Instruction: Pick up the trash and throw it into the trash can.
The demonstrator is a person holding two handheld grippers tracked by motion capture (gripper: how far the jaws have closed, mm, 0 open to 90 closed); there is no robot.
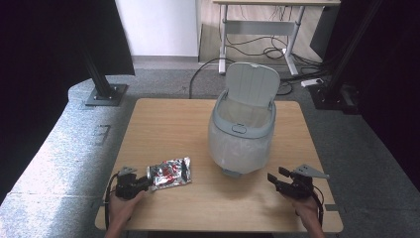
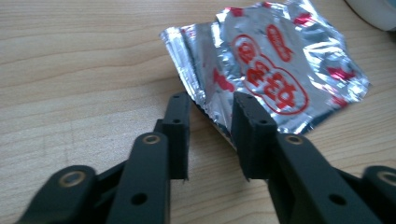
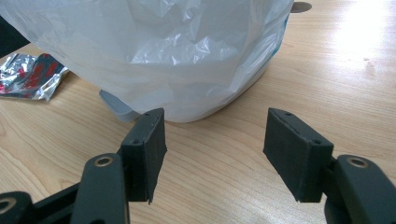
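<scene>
While my left claw (image 1: 147, 182) sits at the near left of the table (image 1: 163, 119), the foil wrapper (image 1: 170, 173) lies flat just ahead of it, and its nearest corner reaches into the gap between my two jaws. In the left gripper view the wrapper (image 2: 271, 70) spreads up and to the right from that corner, silver with red print, crinkled and thin. The jaws are narrowed around the corner, yet I cannot tell whether the pads are pressing on the foil or only flanking it; a sliver of wood shows between them. The wrapper's long axis runs roughly across the table, left to right, so I am meeting it end-on at its left edge. My left hand is plainly the nearer one.

My right claw (image 1: 275, 178) rests at the near right with its jaws wide apart and nothing between them, pointing toward the bin (image 1: 242, 134), well apart from the wrapper. That bin stands mid-table, lid up, lined with a clear plastic bag (image 3: 187, 51), to the right of the wrapper and beyond it.

The table is pale wood, smooth and bare elsewhere. Grey carpet (image 1: 59, 148) surrounds it, with black frame posts on either side and a desk with cables at the back.
</scene>
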